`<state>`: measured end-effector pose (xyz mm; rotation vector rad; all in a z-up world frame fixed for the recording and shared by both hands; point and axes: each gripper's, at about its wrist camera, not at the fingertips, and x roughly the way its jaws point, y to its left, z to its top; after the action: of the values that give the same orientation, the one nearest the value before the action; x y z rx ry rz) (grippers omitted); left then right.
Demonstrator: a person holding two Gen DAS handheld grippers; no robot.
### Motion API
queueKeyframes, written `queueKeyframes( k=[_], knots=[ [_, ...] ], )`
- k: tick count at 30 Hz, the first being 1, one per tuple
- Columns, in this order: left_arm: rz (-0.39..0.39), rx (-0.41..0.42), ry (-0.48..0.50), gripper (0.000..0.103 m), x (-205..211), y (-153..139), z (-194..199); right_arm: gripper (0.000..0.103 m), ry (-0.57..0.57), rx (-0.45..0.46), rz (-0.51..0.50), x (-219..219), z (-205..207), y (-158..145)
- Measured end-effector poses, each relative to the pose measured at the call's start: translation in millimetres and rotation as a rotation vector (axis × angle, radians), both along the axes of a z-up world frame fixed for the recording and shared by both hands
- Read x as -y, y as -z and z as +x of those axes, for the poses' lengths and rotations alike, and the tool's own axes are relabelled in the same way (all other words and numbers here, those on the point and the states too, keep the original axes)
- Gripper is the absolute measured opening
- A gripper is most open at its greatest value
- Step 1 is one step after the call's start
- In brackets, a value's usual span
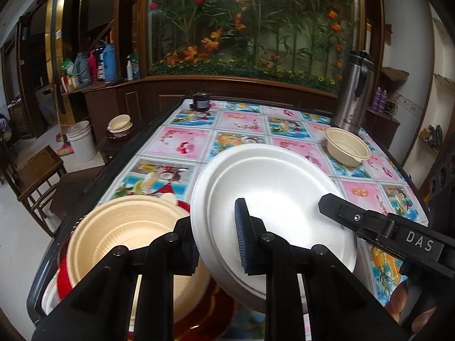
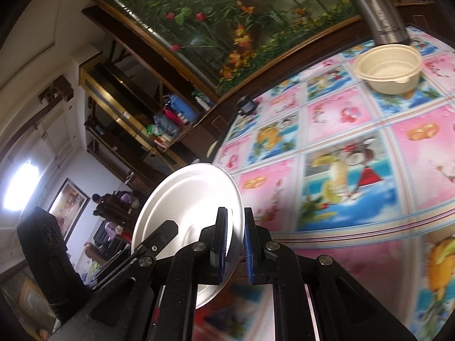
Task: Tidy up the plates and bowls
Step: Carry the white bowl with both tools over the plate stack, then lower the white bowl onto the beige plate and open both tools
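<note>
The left gripper (image 1: 219, 244) pinches the near rim of a white plate (image 1: 273, 196), one blue pad on the plate's upper face and the other jaw hidden beneath the rim. The right gripper (image 2: 234, 244) grips the same plate (image 2: 187, 213) from the opposite side, its two blue pads pressed close on the thin edge; in the left wrist view its black finger (image 1: 355, 217) reaches in over the plate's right rim. The plate thus hangs between both hands, tilted, clear of the table (image 1: 239, 133) with its bright fruit-patterned cloth.

Just left of the plate, close under the left gripper, sits a large cream bowl (image 1: 125, 236) at the table's near corner, seemingly resting on something red and white that I cannot make out. Farther off, toward the far right of the table, a smaller cream bowl (image 1: 347, 146) stands upright beside a steel flask (image 1: 354, 91); the right wrist view shows this small bowl (image 2: 389, 68) well ahead and to the right of that gripper.

The coming move likely turns on where the plate goes. The large bowl lies directly beside the plate on the left hand's side, so the left hand is nearer to it, while the small bowl lies across the table, closer to the right hand's reach. Since the plate is tilted and held by two edges, both hands would have to travel together to keep it from twisting loose.
</note>
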<state>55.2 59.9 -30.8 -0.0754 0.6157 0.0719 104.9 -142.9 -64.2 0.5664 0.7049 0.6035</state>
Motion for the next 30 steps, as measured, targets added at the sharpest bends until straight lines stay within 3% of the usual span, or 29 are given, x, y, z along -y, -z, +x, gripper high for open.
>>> queueKeyframes(
  k=[13,27,29,30],
  knots=[
    [-0.024,-0.013,-0.142,0.019,-66.0,8.5,-8.9,0.013,-0.114,0.004,-0.058,-82.9,-2.0,0.3],
    [-0.021,-0.072,-0.225,0.019,-97.5,33.5,-8.0,0.014,-0.167,-0.01,-0.115,-123.4,3.5,22.2],
    [-0.014,-0.065,-0.242,0.021,-100.4,32.3,-9.5,0.018,-0.167,-0.002,-0.117,-124.1,3.0,21.2],
    [-0.015,-0.058,-0.25,0.027,-102.4,31.3,-10.8,0.028,-0.163,0.0,-0.118,-123.0,2.4,20.8]
  ],
)
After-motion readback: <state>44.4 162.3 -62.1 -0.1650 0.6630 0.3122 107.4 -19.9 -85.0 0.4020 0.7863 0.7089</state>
